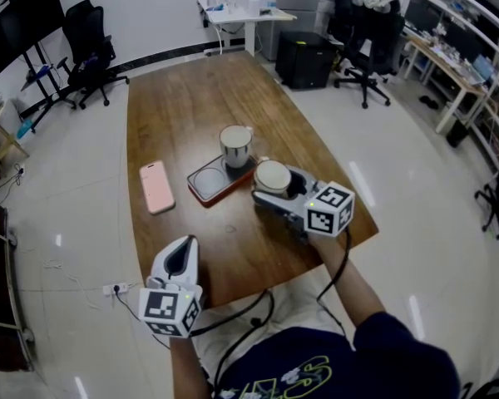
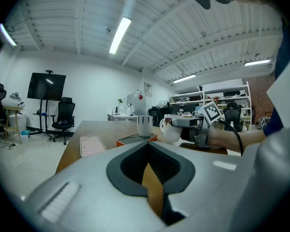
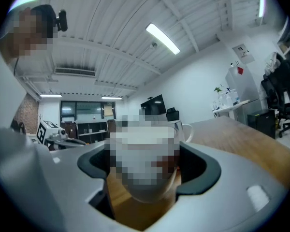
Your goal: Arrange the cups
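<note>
A white cup [image 1: 273, 174] with a red mark sits between the jaws of my right gripper [image 1: 269, 189], which is shut on it just right of the orange tray [image 1: 201, 196]. In the left gripper view the same white cup [image 2: 172, 130] hangs beside the tray, held from the right. A grey cup [image 1: 235, 145] stands upright on the tray's far coaster; the near coaster [image 1: 208, 183] is bare. My left gripper [image 1: 181, 258] rests at the table's front edge, shut, holding nothing. In the right gripper view the cup between the jaws is mostly masked.
A pink phone [image 1: 156, 186] lies flat left of the tray. The wooden table [image 1: 183, 106] stretches away beyond the tray. Office chairs [image 1: 90, 50], a white desk [image 1: 243, 13] and shelving [image 1: 457, 56] stand around the room.
</note>
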`<state>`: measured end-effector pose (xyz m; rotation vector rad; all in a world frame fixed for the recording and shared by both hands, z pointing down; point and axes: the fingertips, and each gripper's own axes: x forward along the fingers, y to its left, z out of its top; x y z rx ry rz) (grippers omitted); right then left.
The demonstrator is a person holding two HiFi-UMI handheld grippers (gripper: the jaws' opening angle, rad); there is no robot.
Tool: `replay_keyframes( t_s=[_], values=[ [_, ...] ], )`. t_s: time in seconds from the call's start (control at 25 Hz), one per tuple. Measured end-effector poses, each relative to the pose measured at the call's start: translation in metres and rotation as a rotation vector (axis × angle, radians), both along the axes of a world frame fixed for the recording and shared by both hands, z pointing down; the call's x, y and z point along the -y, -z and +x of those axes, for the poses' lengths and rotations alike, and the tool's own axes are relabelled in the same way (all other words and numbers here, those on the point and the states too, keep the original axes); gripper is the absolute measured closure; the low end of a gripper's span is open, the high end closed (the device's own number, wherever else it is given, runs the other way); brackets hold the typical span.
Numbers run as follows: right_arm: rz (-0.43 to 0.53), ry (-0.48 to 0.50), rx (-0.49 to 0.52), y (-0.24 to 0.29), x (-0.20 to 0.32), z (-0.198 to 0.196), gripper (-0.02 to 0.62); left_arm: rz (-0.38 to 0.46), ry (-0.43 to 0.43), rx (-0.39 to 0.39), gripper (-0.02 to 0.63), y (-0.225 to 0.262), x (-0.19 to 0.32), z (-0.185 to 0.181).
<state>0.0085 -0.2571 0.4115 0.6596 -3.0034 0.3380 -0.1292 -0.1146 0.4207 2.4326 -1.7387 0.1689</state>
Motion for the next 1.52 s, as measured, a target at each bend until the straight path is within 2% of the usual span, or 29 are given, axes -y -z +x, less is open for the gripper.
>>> replay_keyframes(
  t_s=[0.16,0.56,0.72,0.92,1.12,1.28,1.4,1.52],
  values=[
    [-0.027,0.028,0.042,0.003,-0.003,-0.012,0.210,0.001,-0.001,-0.001,0.603,0.000,0.000,0.001],
    [0.034,0.157,0.010,0.014,-0.018,-0.064,0.210,0.003,0.001,0.001,0.604,-0.002,0.001,0.001],
    [0.027,0.173,0.006,0.021,-0.015,-0.088,0.210,0.001,-0.001,-0.001,0.603,-0.001,0.001,0.003],
    [0.014,0.153,0.015,0.016,-0.005,-0.113,0.210,0.005,0.006,0.008,0.604,0.000,0.000,0.005],
    [-0.026,0.085,-0.002,0.011,0.007,-0.130,0.210,0.000,-0.006,0.016,0.604,-0.006,-0.001,0.007],
    [-0.014,0.007,-0.036,0.006,0.021,-0.137,0.210,0.001,0.001,0.004,0.604,-0.003,-0.001,0.009],
    [-0.051,-0.025,-0.038,-0.002,0.027,-0.141,0.210,-0.003,0.008,-0.013,0.603,-0.002,-0.002,0.009],
    [-0.019,-0.037,-0.066,-0.004,0.028,-0.146,0.210,0.005,0.001,0.000,0.603,-0.002,0.000,0.009]
  ],
)
